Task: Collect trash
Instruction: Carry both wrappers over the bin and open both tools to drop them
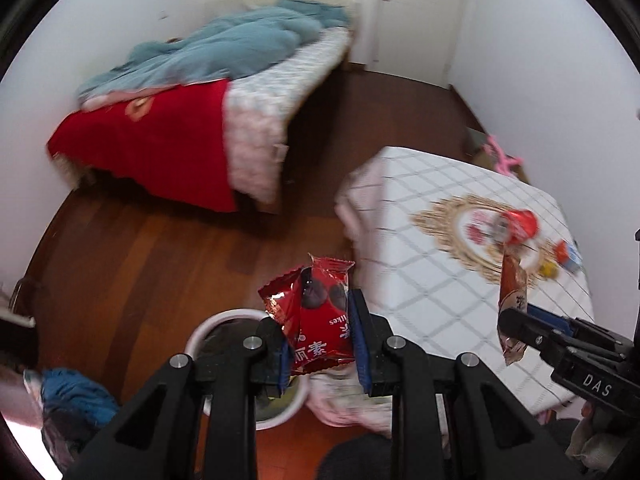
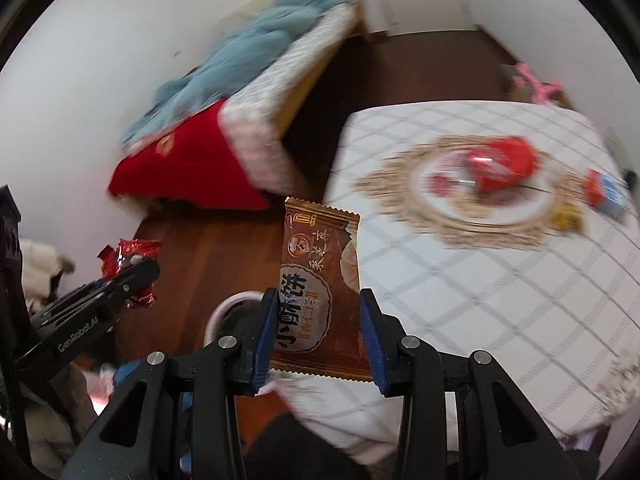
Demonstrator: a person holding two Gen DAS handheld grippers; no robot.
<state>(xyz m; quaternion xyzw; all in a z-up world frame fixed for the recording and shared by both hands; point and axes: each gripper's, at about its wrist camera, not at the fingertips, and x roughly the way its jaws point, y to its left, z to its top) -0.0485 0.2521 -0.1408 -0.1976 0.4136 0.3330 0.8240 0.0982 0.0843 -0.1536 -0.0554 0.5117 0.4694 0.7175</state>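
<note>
My left gripper (image 1: 320, 340) is shut on a red snack wrapper (image 1: 320, 312) and holds it above a white round bin (image 1: 208, 332) on the wooden floor. My right gripper (image 2: 318, 340) is shut on a brown snack wrapper (image 2: 320, 280), held over the floor beside the table's edge, with the bin (image 2: 224, 312) partly hidden below it. The right gripper with the brown wrapper (image 1: 512, 300) shows at the right of the left wrist view. The left gripper with the red wrapper (image 2: 128, 260) shows at the left of the right wrist view.
A table with a white checked cloth (image 1: 440, 280) stands to the right; a red crumpled packet (image 2: 504, 164) and small colourful items (image 2: 604, 192) lie on it. A bed with red and teal bedding (image 1: 180, 120) stands behind. Clothes (image 1: 76, 396) lie on the floor at left.
</note>
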